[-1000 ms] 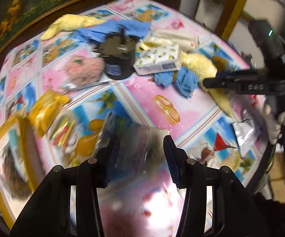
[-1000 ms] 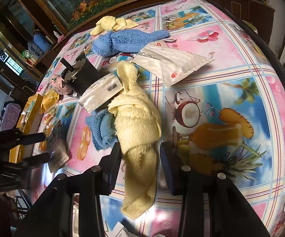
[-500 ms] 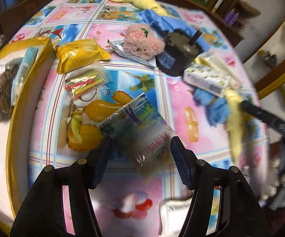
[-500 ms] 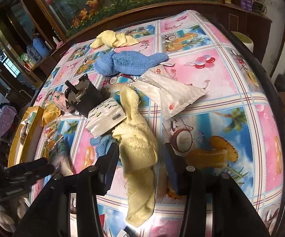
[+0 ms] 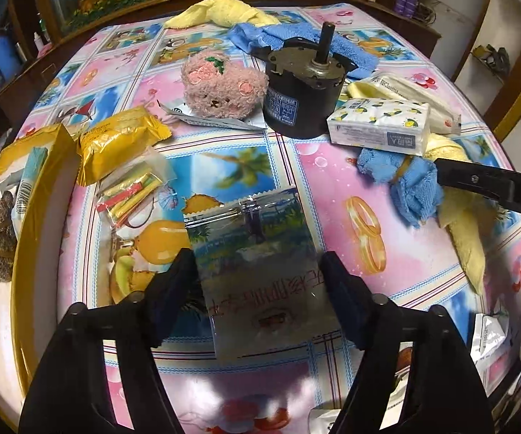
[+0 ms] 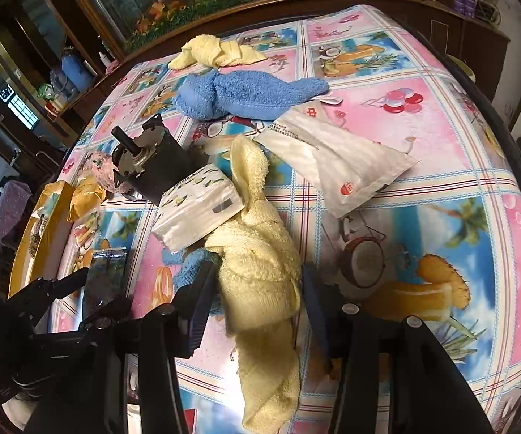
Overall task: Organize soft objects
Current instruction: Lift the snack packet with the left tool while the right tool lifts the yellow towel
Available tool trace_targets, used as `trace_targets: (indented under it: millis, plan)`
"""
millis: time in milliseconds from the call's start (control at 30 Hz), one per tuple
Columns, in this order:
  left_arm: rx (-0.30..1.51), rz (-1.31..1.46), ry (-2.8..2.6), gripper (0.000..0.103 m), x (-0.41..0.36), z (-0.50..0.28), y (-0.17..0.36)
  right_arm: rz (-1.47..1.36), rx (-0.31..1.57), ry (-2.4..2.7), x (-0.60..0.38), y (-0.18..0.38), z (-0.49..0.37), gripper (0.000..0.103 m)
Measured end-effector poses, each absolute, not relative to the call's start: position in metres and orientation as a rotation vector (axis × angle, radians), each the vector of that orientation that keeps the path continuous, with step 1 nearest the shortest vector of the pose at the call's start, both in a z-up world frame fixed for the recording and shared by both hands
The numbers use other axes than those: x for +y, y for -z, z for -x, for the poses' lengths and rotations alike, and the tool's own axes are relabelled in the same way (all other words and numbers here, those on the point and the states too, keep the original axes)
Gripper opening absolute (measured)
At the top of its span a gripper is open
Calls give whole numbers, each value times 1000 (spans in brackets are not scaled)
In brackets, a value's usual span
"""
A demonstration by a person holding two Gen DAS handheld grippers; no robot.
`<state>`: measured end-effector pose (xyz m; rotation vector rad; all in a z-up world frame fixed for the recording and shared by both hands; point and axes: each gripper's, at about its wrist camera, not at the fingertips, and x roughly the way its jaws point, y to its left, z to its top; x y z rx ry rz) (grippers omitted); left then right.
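The left hand-held gripper (image 5: pixel 256 278) has just been opening; a glossy printed sachet (image 5: pixel 260 267) lies between its parted fingers on the surface (image 5: pixel 332 166), apparently released. The right hand-held gripper (image 6: pixel 256 296) is set half-open around a yellow towel (image 6: pixel 260 271), the pads seemingly not pressing. Judged next: closing on the towel and carrying it to the yellow tray (image 5: pixel 39 195).

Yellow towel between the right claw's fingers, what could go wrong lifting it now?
The right claw has just been opening with the yellow towel between its fingers, so it may slip out. The tissue pack seems to rest on the towel's far end and could be dragged or tipped. The small blue cloth tucked under the towel may come up too.
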<state>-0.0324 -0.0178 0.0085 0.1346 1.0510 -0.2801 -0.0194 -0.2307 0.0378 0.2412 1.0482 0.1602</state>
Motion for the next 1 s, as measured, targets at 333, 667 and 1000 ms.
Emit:
trace_targets:
  millis: [333, 667, 1000]
  plan:
    - [1039, 135, 378, 58, 32, 44, -30, -357, 942, -110, -267, -67, 54, 39]
    - [902, 289, 341, 58, 111, 85, -85, -384, 830, -322, -215, -133, 76, 39]
    - [891, 230, 68, 59, 228, 67, -87, -374, 937, -611, -70, -125, 33, 39]
